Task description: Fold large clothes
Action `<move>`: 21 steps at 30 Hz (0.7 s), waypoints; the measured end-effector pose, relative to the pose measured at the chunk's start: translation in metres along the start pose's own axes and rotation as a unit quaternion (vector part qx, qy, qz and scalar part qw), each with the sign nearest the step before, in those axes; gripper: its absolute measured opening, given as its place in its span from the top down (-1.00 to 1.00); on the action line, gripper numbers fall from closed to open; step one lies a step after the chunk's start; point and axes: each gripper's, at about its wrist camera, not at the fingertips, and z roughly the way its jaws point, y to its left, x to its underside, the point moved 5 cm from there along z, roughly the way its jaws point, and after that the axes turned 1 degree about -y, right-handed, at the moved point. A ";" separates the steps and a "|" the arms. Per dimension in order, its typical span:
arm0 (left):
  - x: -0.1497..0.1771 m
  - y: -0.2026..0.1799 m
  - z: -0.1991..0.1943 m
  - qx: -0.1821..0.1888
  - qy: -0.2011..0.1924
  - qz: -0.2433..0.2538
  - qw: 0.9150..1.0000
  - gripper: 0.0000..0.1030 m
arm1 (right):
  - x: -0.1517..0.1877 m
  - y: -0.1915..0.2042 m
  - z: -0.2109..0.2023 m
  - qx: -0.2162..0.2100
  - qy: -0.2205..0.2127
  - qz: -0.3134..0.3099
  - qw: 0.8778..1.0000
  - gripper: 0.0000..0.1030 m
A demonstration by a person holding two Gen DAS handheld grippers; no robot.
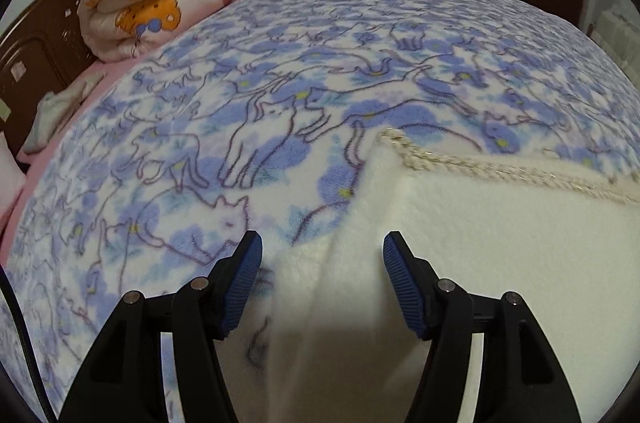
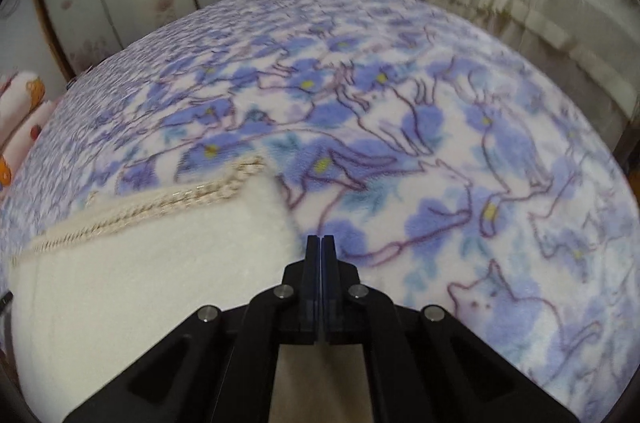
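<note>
White fleece garment is lying flat on bed blanket, braided trim edge facing away. Likely soft, light, floppy; grip at corners. Left gripper is hovering w/ jaws wide; right gripper is sitting closed, apparently empty.

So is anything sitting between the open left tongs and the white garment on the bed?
Nothing visible. The left tongs are open right over the white fleece garment, whose edge lies between the fingers. Around it only the cat-print blanket shows.
</note>
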 end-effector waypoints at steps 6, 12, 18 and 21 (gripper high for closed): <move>0.034 -0.038 -0.067 0.060 0.009 0.012 0.998 -0.22 | 0.033 0.061 -0.058 -0.080 0.013 -0.042 0.996 0.94; 0.085 -0.101 -0.125 0.138 -0.006 0.026 0.990 -0.29 | 0.089 0.151 -0.107 -0.180 0.038 -0.084 0.979 0.94; 0.138 -0.117 -0.121 0.124 0.009 0.051 0.991 -0.32 | 0.144 0.158 -0.102 -0.161 0.068 -0.110 0.978 0.94; 0.148 -0.096 -0.123 0.103 -0.002 0.055 0.993 -0.51 | 0.149 0.124 -0.106 -0.137 0.054 -0.110 0.983 0.97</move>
